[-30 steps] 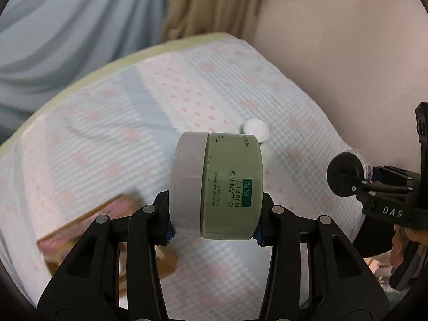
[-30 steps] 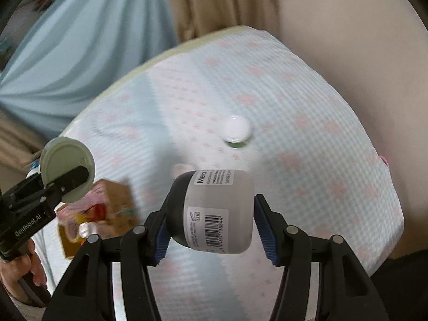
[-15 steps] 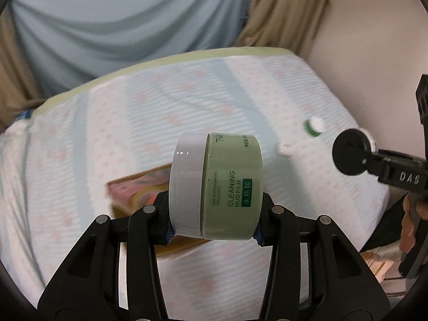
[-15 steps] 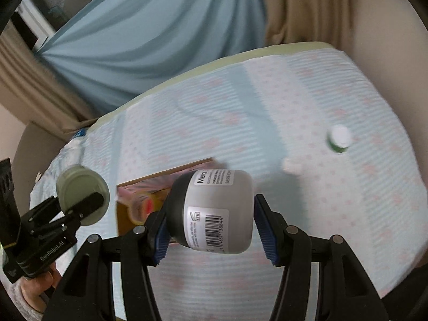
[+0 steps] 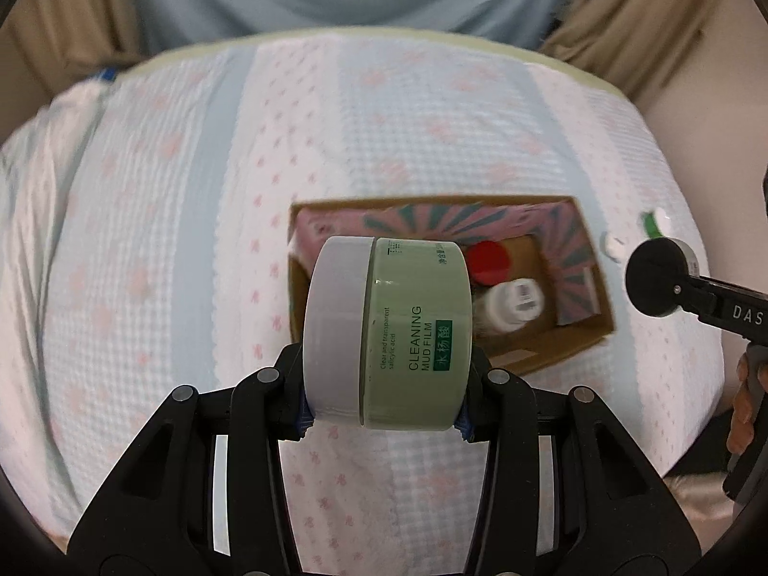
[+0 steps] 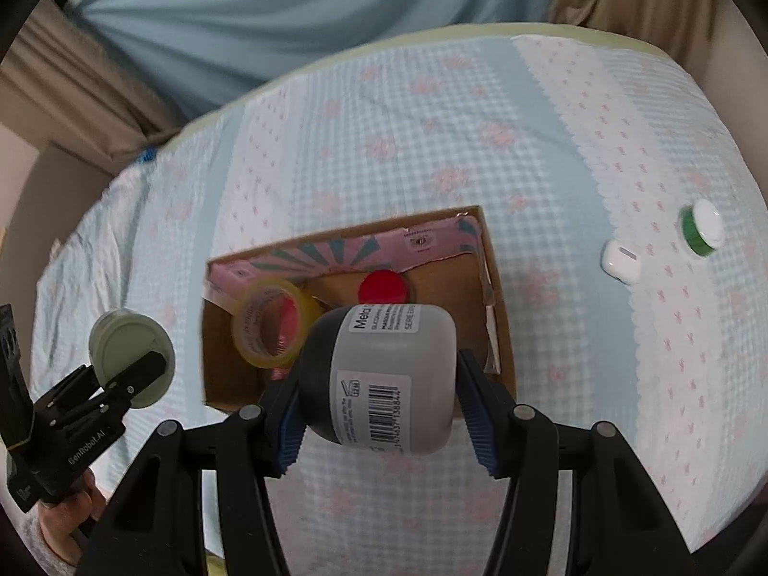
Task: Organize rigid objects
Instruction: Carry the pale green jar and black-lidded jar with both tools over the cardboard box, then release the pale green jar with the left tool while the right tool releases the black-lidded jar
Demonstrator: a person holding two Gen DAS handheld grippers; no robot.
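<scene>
My left gripper [image 5: 384, 413] is shut on a green jar [image 5: 413, 336] with a white lid, held on its side above the bed, just in front of an open cardboard box [image 5: 566, 355]. My right gripper [image 6: 379, 432] is shut on a grey jar [image 6: 393, 379] with a black lid and a barcode label, held over the front edge of the same box [image 6: 499, 307]. The box holds a red-capped item [image 6: 382, 286], a roll of clear tape [image 6: 269, 331] and a white bottle [image 5: 513, 302]. Each gripper shows in the other's view: the left [image 6: 125, 360], the right [image 5: 657, 283].
A small white case [image 6: 621, 260] and a green-and-white round container [image 6: 702, 234] lie on the checked bedspread [image 6: 432, 120] right of the box. Blue and tan curtains [image 6: 288, 14] hang behind the bed. The bed edge drops off at right.
Both grippers have swung left with their jars; the box has come from the left side to the middle of both views, and its contents now show.
</scene>
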